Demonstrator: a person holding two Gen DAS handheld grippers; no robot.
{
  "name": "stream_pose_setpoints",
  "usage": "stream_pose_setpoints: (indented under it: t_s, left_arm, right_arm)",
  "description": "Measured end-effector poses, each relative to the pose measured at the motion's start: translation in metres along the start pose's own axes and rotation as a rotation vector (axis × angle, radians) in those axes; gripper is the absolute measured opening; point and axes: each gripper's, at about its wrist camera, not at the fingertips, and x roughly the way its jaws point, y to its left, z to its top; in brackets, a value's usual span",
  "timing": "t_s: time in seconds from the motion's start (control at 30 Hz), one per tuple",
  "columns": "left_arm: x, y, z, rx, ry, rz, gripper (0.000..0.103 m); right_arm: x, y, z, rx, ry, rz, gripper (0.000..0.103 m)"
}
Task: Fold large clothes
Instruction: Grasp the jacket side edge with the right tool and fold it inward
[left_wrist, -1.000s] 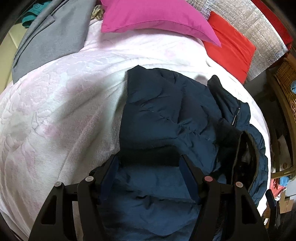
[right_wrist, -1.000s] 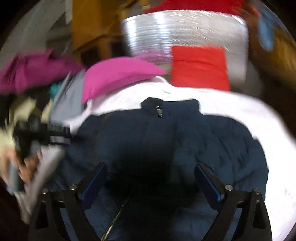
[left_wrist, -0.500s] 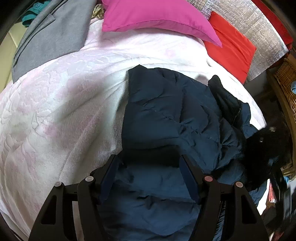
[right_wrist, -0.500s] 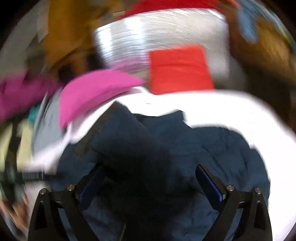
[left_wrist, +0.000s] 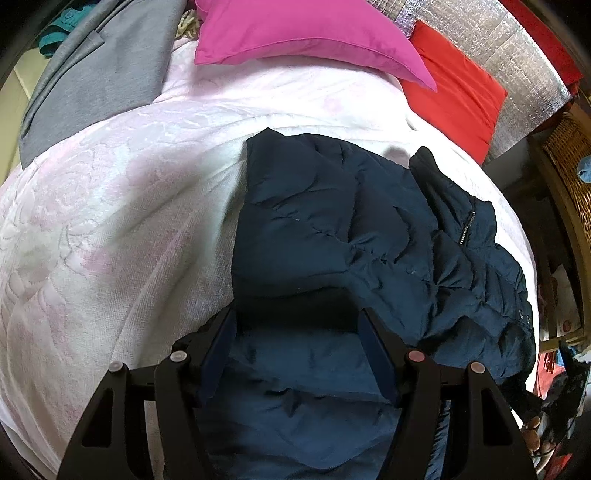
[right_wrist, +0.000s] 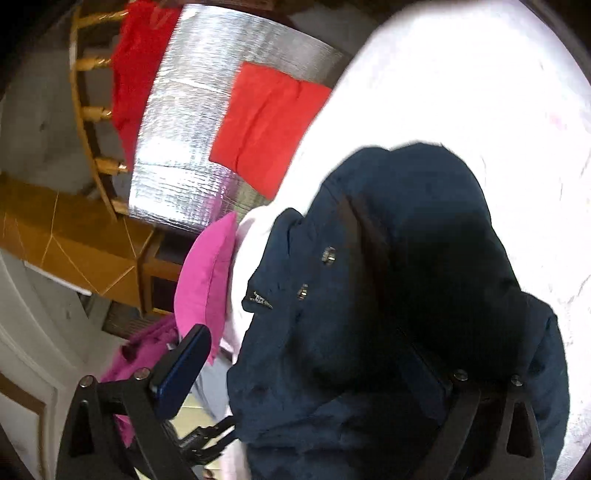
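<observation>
A dark navy puffer jacket (left_wrist: 351, 240) lies partly folded on the white bedspread (left_wrist: 110, 221). My left gripper (left_wrist: 299, 350) is open, its blue pads wide apart over the jacket's near edge, with fabric between them. In the right wrist view the same jacket (right_wrist: 406, 295) fills the middle, snaps and zipper showing. My right gripper (right_wrist: 314, 369) is open and rolled to the side; its left pad (right_wrist: 181, 369) is in free air and its right finger is hidden behind jacket fabric.
A pink pillow (left_wrist: 306, 37), a red cushion (left_wrist: 458, 96) and a silver foil panel (left_wrist: 517, 74) stand at the head of the bed. A grey garment (left_wrist: 103, 74) lies at the far left. A wicker basket (left_wrist: 569, 155) stands at the right.
The right gripper has swung and rolled sideways over the jacket. The jacket's right side now lies folded over. The left gripper has stayed put.
</observation>
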Motion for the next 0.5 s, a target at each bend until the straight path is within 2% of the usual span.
stream_pose_setpoints:
  t_s: [0.03, 0.07, 0.1, 0.17, 0.27, 0.37, 0.43, 0.5]
  left_arm:
    - [0.001, 0.000, 0.000, 0.002, 0.000, 0.002, 0.069]
    - [0.002, 0.000, 0.000, 0.004, 0.000, 0.007, 0.069]
    - [0.004, 0.001, 0.000, 0.004, 0.003, 0.013, 0.069]
    - [0.005, 0.002, 0.000, 0.002, 0.002, 0.015, 0.068]
    - [0.002, 0.000, 0.000, 0.019, -0.011, 0.012, 0.065]
    - [-0.005, -0.002, 0.000, 0.031, -0.028, 0.004, 0.065]
    - [-0.007, -0.001, 0.001, 0.033, -0.032, 0.004, 0.065]
    - [-0.003, 0.002, 0.001, 0.032, -0.017, 0.031, 0.065]
  right_arm:
    - [0.006, 0.001, 0.000, -0.002, 0.028, -0.024, 0.095]
    - [0.011, 0.002, -0.002, -0.008, 0.037, -0.063, 0.078]
    - [0.016, 0.002, -0.001, -0.018, 0.045, -0.096, 0.050]
    - [0.027, 0.004, -0.003, -0.030, 0.077, -0.132, 0.024]
    - [0.019, 0.019, -0.004, -0.103, 0.031, -0.163, 0.017]
    - [0.000, 0.042, -0.013, -0.200, -0.048, -0.176, 0.014]
    - [-0.009, 0.051, -0.021, -0.242, -0.063, -0.188, 0.014]
    - [-0.007, 0.053, -0.032, -0.289, -0.056, -0.241, 0.014]
